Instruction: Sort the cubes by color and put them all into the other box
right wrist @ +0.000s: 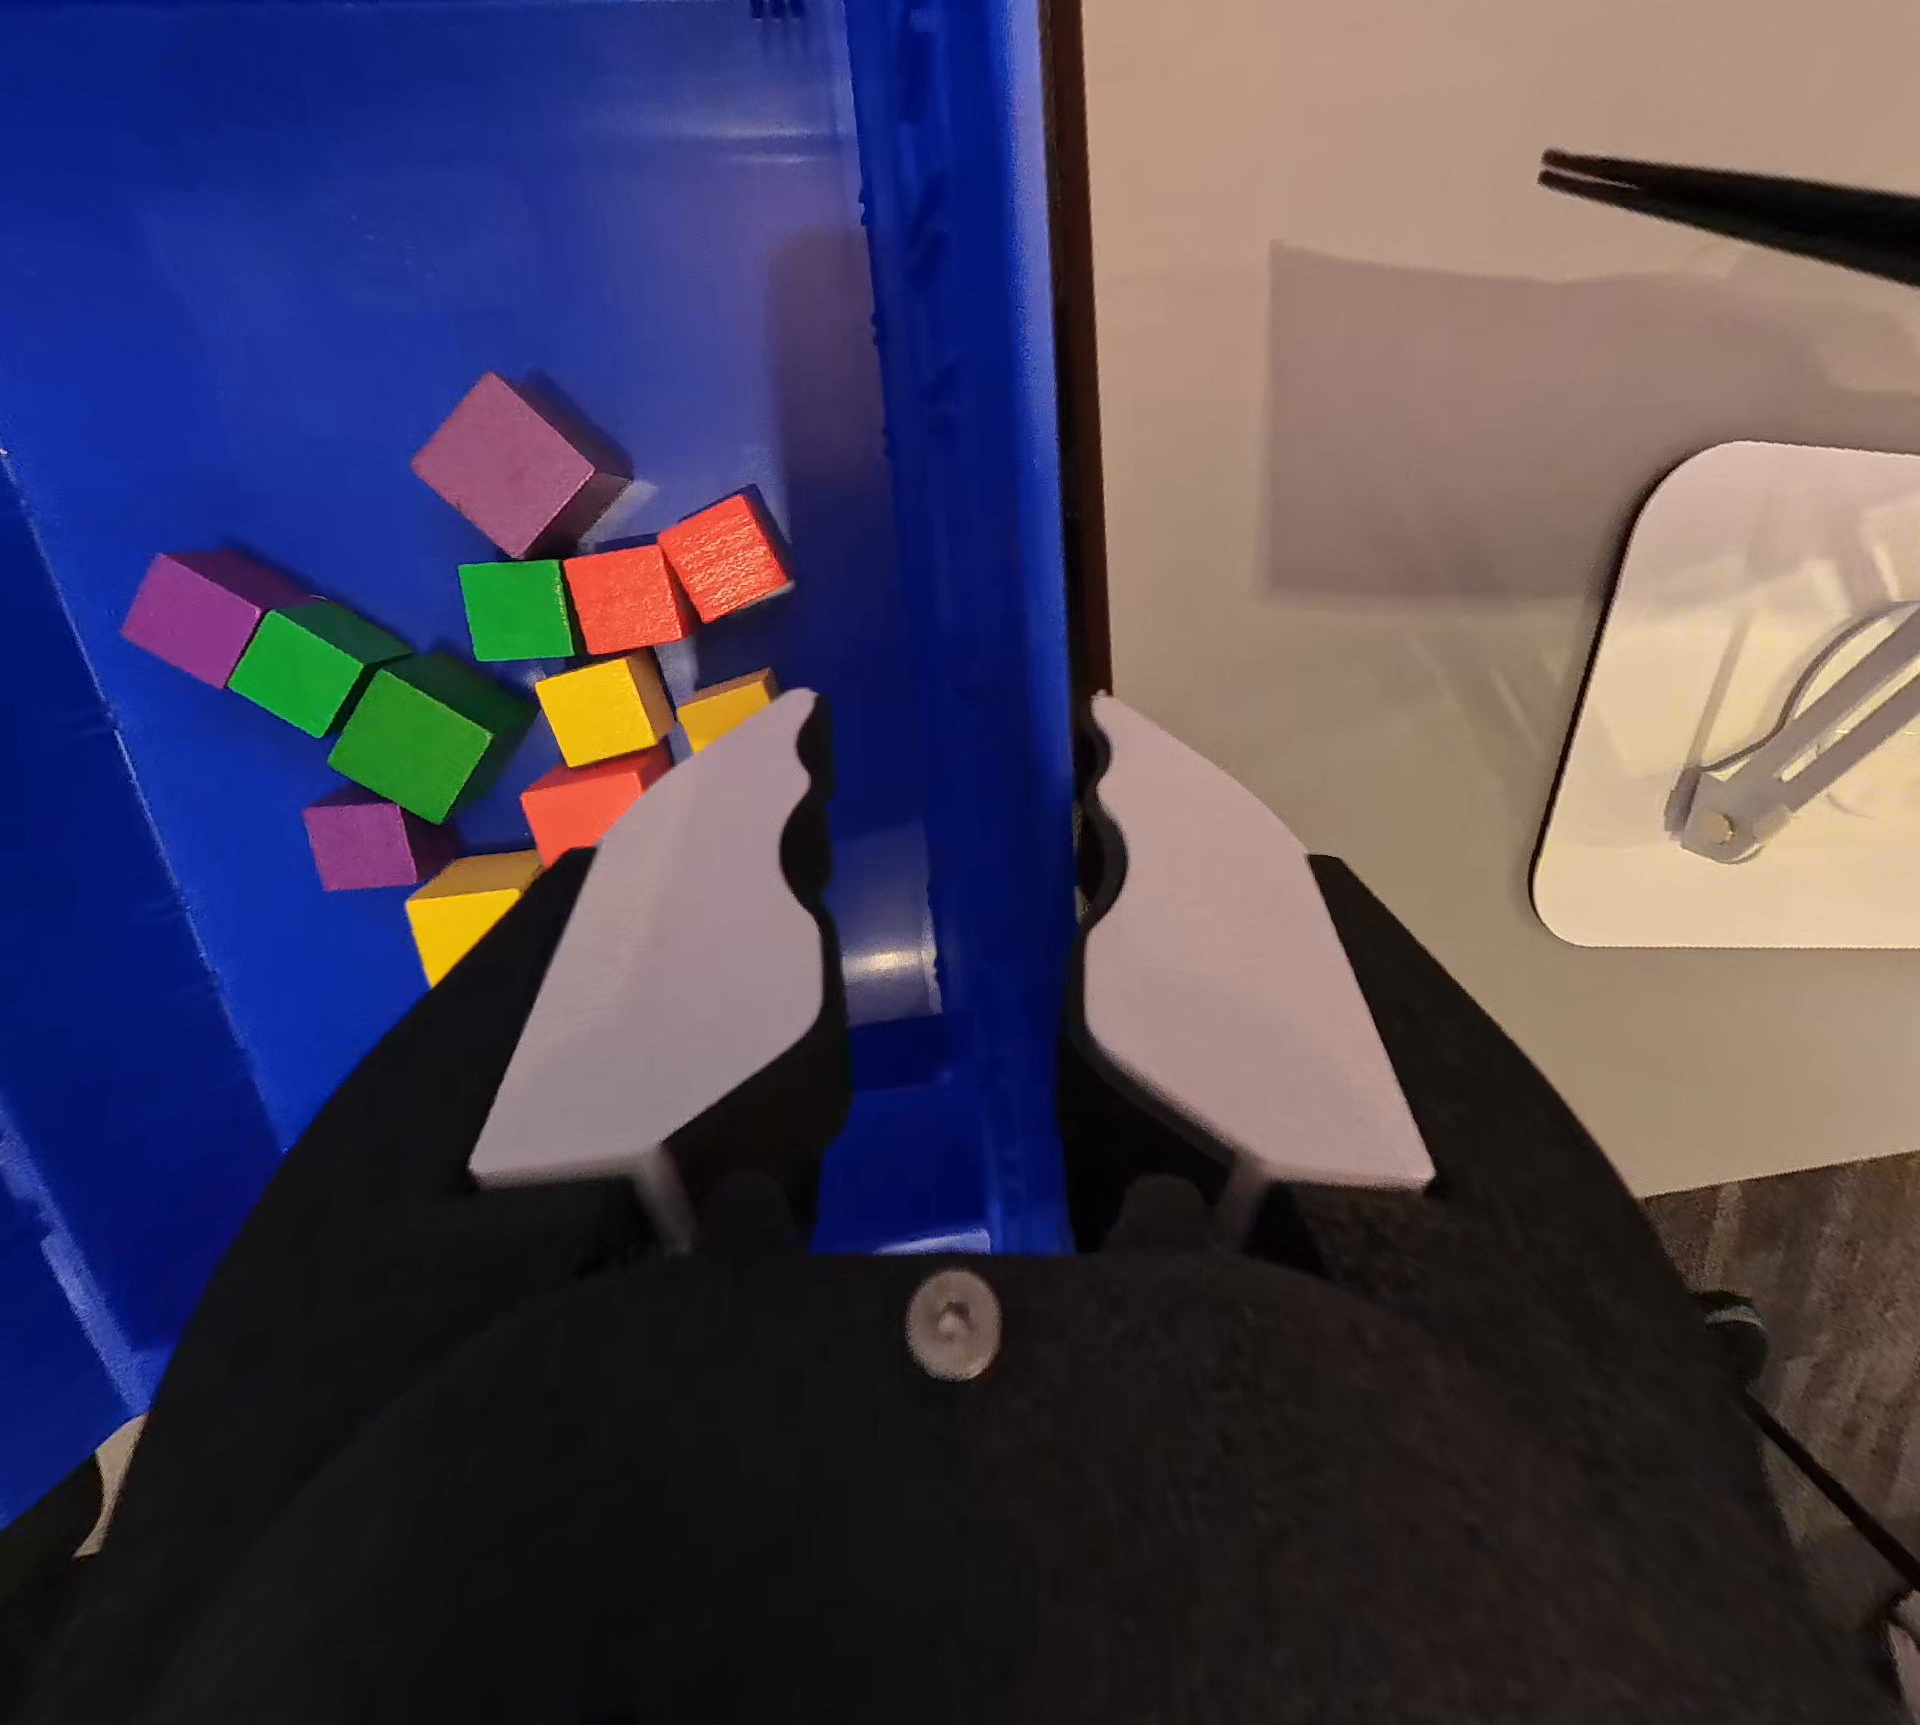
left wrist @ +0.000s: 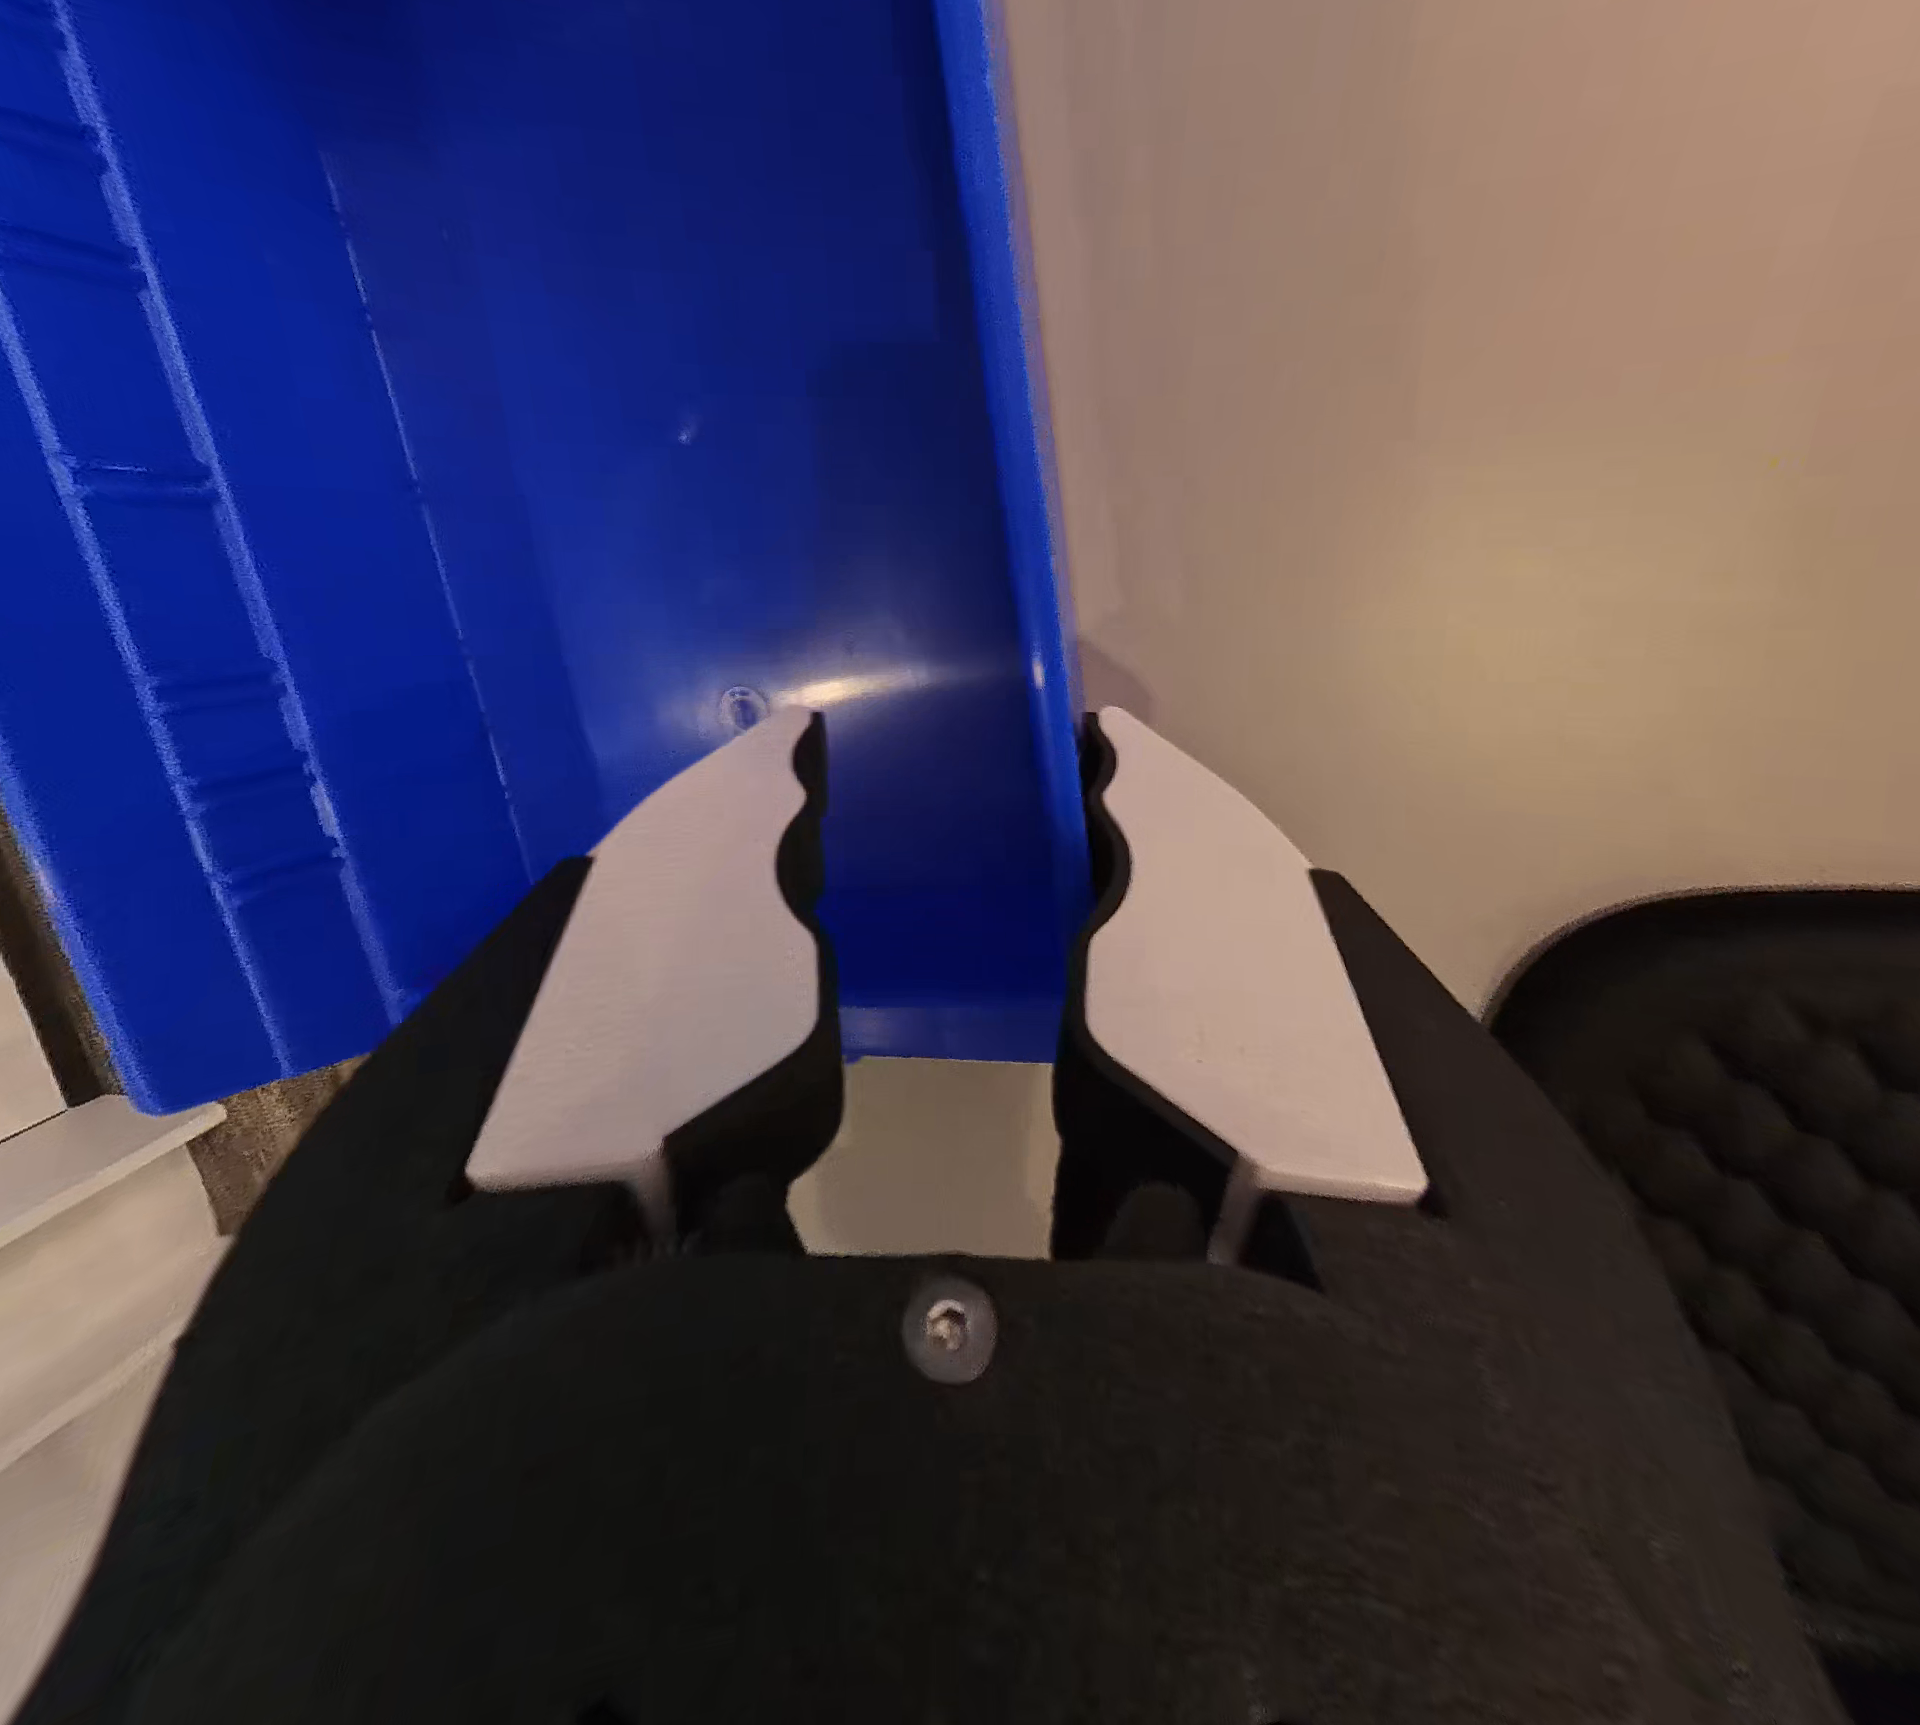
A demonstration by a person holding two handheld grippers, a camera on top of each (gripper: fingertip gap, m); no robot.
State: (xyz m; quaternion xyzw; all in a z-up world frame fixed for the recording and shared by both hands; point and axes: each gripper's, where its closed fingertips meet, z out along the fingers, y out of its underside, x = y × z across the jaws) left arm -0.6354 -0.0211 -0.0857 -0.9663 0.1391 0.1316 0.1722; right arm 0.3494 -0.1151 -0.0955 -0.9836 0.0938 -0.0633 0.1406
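In the left wrist view, a blue box has nothing in it. My left gripper is open and straddles the box's right wall: the left finger is inside, and the right finger is outside, close against the wall. In the right wrist view, a second blue box holds loose cubes: purple, green, red and yellow, three of each. My right gripper is open and straddles this box's right wall. Its left finger partly hides some yellow and red cubes.
A black dimpled foam pad lies to the right of the empty box. A white square base with a metal clip and a thin black rod sit on the pale table to the right. Dark floor shows past the table edge.
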